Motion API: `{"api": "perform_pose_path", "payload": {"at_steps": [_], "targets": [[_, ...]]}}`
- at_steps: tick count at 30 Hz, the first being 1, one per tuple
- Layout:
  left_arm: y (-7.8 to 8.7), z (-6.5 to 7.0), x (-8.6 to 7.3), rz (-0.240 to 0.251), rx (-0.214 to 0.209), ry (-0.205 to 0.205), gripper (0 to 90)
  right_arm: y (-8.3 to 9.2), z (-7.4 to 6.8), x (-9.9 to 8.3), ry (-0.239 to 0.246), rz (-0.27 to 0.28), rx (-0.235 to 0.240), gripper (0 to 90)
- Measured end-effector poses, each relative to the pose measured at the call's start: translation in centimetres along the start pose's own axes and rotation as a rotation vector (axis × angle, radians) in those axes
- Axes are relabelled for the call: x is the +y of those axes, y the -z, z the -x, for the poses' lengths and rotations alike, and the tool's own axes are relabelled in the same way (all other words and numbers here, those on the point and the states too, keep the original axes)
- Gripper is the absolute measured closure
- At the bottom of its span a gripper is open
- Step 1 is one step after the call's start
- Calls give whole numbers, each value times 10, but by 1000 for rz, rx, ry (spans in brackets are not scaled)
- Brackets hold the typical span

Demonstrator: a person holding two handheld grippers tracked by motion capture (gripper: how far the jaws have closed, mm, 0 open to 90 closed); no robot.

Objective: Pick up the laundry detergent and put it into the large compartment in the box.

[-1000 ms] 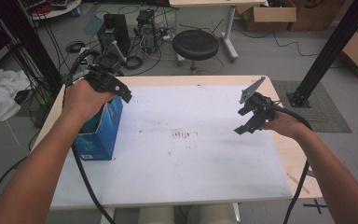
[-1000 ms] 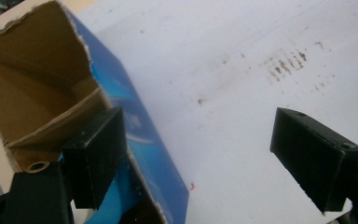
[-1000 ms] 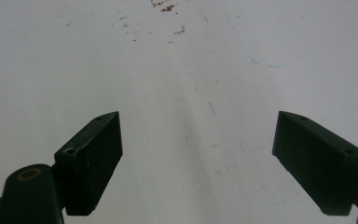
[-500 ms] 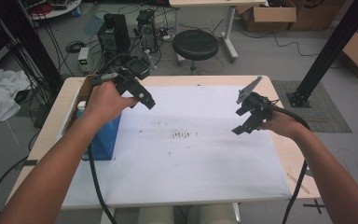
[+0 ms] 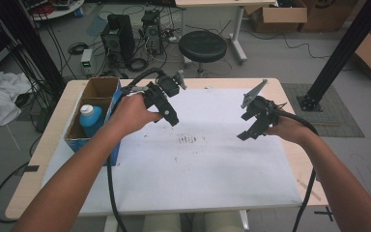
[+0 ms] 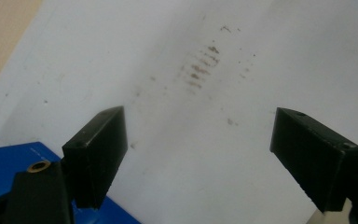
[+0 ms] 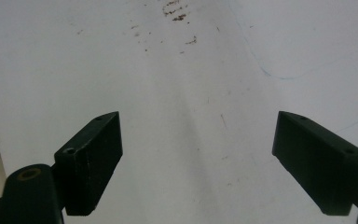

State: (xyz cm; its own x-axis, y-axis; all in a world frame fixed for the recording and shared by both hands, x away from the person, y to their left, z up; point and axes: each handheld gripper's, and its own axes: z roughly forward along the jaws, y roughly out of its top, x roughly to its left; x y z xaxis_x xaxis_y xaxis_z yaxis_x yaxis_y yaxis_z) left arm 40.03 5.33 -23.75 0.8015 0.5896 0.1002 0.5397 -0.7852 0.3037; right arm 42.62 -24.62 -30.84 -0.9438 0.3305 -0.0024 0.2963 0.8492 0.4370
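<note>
Blue cardboard box [image 5: 92, 126], open-topped, at the desk's [image 5: 280, 92] left edge, holding an upright bottle [image 5: 91, 119] with a white cap, probably plastic. Left gripper [image 5: 171, 115] just right of the box over the white sheet [image 5: 198, 164], jaws wide apart, empty. Right gripper [image 5: 251, 126] near the right edge, jaws likewise apart, empty.
</note>
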Motion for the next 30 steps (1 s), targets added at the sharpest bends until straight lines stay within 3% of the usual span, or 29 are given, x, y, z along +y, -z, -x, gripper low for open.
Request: {"api": "perform_pose_path", "payload": {"at_steps": [9, 30], "targets": [[-19, 6, 10, -38, -12, -49, 197, -1, 2, -1, -4, -3, 3, 155], [-26, -3, 12, -39, -23, -43, 203, -6, 2, 2, 1, -8, 12, 155]]}}
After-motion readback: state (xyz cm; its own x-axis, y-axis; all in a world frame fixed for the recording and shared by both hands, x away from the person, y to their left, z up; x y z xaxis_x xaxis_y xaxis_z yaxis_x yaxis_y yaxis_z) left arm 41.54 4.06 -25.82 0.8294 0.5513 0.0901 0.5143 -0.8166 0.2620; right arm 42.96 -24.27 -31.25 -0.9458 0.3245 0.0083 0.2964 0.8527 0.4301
